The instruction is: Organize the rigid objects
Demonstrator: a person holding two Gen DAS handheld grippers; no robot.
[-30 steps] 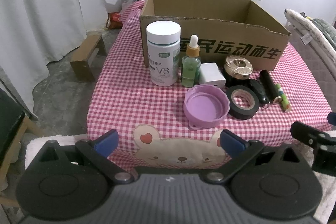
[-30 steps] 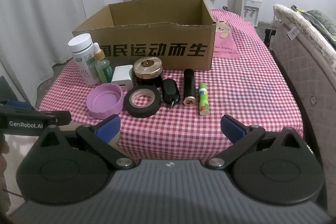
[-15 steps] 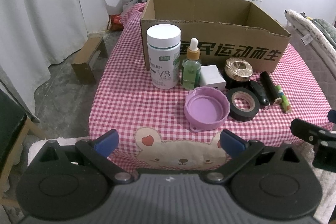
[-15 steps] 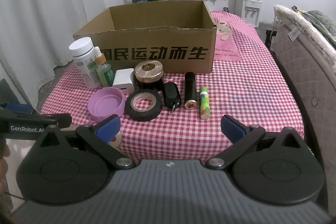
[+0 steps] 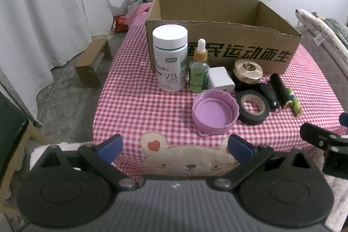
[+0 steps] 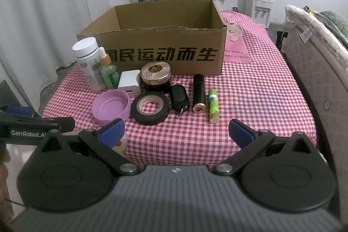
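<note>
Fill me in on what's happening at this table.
A person holds two grippers, the left gripper and right gripper, both open and empty, short of the table. A row of small items, from the white bottle to the green tube, waits before the cardboard box. Nothing is picked up yet.

Both wrist cams sit low at the near table (image 5: pixel 134 105) edge, facing the cardboard box (image 5: pixel 239 53); left cam offset left, right cam offset right. Shared: box, item row.

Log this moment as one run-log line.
phase: pre-grasp | left gripper: open, empty | right gripper: open, empty | items: all on tablecloth before cardboard box | box contents: unseen
</note>
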